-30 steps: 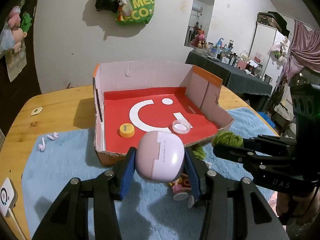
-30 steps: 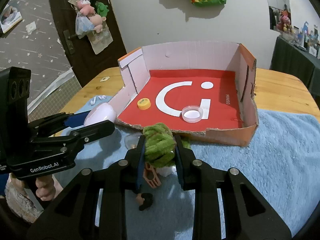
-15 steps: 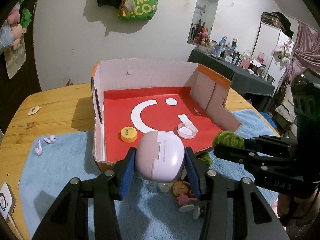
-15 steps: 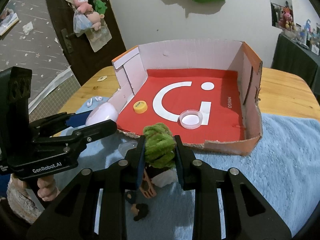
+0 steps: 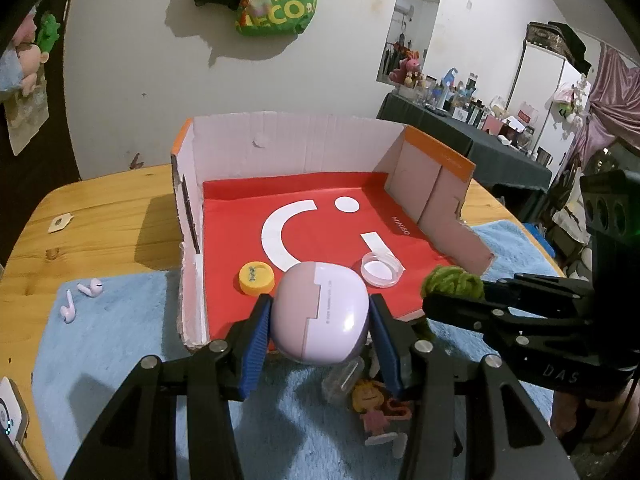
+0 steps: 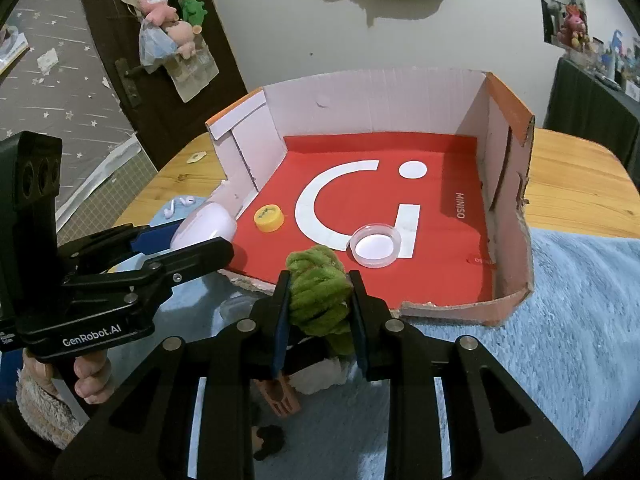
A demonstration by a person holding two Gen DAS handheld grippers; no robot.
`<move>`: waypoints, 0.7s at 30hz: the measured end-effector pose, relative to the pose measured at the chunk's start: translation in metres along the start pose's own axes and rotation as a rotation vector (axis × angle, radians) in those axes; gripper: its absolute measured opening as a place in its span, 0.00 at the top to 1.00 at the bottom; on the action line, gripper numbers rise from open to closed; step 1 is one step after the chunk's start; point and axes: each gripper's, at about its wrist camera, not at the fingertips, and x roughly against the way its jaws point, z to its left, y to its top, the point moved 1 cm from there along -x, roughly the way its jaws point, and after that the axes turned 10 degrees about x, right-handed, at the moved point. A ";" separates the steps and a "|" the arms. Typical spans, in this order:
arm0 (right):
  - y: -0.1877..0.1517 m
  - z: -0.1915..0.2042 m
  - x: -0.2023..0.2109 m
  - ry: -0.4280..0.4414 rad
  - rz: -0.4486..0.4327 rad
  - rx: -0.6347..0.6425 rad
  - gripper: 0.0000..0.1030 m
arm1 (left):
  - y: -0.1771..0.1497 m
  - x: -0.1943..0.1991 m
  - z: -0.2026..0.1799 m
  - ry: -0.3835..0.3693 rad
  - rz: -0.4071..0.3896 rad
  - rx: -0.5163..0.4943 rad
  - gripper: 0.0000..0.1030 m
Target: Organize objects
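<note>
Two loaded grippers at the box's torn front edge

Left gripper (image 5: pixel 318 330) is clamped on a lilac earbud case (image 5: pixel 319 314), blue pads pressed to both its flanks. The case hangs over the front lip of the cardboard box (image 5: pixel 288 148), roughly above the red floor's near edge. Right gripper (image 6: pixel 319 308) is closed on a green fuzzy toy (image 6: pixel 318 294), held just short of the same front edge and beside the left one.

Inside the box: a yellow cap (image 5: pixel 256 278) and a clear round lid (image 5: pixel 381 269), both lying on the red liner near the front.

Outside: blue fleece mat (image 5: pixel 120 344) on the wooden desk (image 5: pixel 100 216); two loose earbuds (image 5: pixel 80 298) on the mat left of the box; a small doll figure (image 5: pixel 370 404) lies below the left gripper on the mat.

Judgement: step in hand is carrying both items into the box. To do it well, clear the ragged front wall before lowering. Set the case down in bare red floor behind the cap, not on it; it is smooth and rounded, so it should touch the liner before the jaws part. Stagger the two releases so the grippers do not collide. The toy is soft and can land anywhere free, away from the clear lid.
</note>
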 end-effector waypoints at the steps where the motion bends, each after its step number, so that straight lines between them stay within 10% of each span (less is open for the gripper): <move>1: 0.000 -0.001 -0.001 0.001 0.001 0.000 0.76 | 0.000 -0.001 0.000 0.001 0.001 0.000 0.52; 21: 0.006 -0.004 -0.013 0.004 0.018 0.003 0.76 | 0.004 -0.013 0.003 0.001 0.018 0.008 0.51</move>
